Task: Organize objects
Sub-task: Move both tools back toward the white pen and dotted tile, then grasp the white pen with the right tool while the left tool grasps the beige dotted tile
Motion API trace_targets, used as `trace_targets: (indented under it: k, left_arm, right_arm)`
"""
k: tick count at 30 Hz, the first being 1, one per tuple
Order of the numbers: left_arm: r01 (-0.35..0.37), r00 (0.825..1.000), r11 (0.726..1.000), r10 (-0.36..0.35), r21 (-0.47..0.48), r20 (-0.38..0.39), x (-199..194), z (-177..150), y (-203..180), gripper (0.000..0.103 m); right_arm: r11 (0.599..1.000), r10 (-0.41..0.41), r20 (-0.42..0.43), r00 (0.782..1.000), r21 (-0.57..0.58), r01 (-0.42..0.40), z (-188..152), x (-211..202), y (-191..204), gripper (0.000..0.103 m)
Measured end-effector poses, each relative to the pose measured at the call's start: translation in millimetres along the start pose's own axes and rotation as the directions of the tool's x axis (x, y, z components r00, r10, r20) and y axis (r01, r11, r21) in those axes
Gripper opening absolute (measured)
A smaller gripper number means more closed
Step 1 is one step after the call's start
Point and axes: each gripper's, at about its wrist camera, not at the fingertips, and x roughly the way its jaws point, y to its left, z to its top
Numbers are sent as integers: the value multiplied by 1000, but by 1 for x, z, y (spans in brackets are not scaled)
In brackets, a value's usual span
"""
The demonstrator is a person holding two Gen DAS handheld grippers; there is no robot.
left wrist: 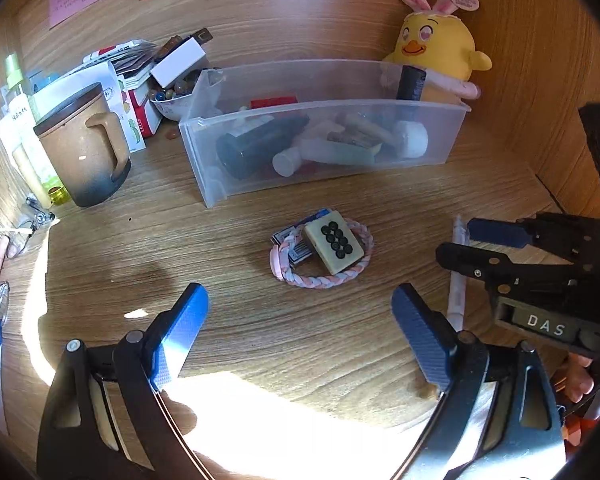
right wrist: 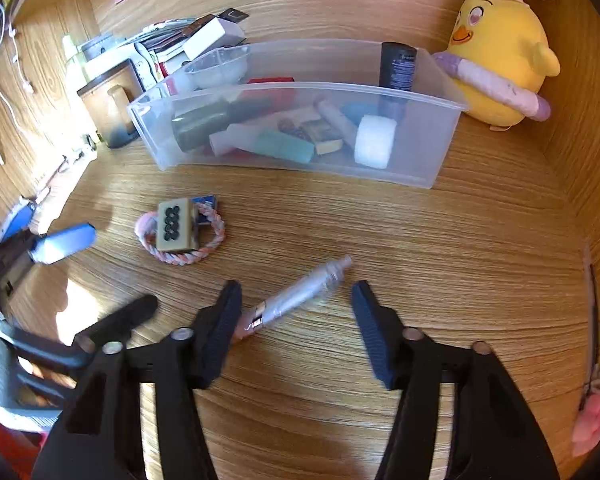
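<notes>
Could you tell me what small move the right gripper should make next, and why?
Probably close the right gripper on the pen: the pen lies on the desk between its open fingers, outside the clear bin.

- Left gripper (left wrist: 300, 328): black linkage arms with triangular cut-outs, silver pivot pins at the joints.
- Its fingers (left wrist: 180, 336) carry blue textured pads, wedge-shaped and tapering to a point.
- Right gripper (right wrist: 296, 320): same black frame and silver pivots; the finger pads (right wrist: 374, 336) look dark navy with a ribbed texture.
- From the left wrist view, the right gripper body shows small screws and a grey label plate reading "DAS".
</notes>
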Motion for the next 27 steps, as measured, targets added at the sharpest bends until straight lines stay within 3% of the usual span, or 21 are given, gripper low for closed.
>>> trace_targets:
  k: [4, 9, 14, 18, 20, 22, 27]
  left_arm:
    - [37, 999, 998, -37, -48, 6, 3, 10, 3, 94]
    - [70, 998, 994, -70, -88, 6, 9, 22, 2, 71]
    - [94, 995, 990, -95, -109, -4, 18, 27, 0, 56]
    - [101, 995, 989, -102, -110, -8, 21, 27, -2, 48]
    - [99, 995, 990, -100, -103, -10, 21, 26, -4, 47]
    - [102, 995, 990, -104, -98, -13, 21, 26, -5, 47]
    - [92, 995, 992, -95, -88, -27, 25, 27, -9, 46]
  right_arm:
    - [1000, -13, 6, 1000, -16, 13, 0, 0, -4, 26]
    - [997, -25, 28, 999, -70, 27, 5, 1, 0, 16]
    - [991, -17, 30, 999, -135, 21, 9, 3, 9, 15]
    - [994, -2, 7, 1000, -112, 3, 9, 2, 4, 15]
    - [995, 3, 10, 1000, -97, -2, 7, -3, 0, 19]
    - [996, 3, 17, 1000, -91, -1, 4, -8, -2, 30]
    - [996, 5, 19, 1000, -91, -3, -10, -20, 1, 30]
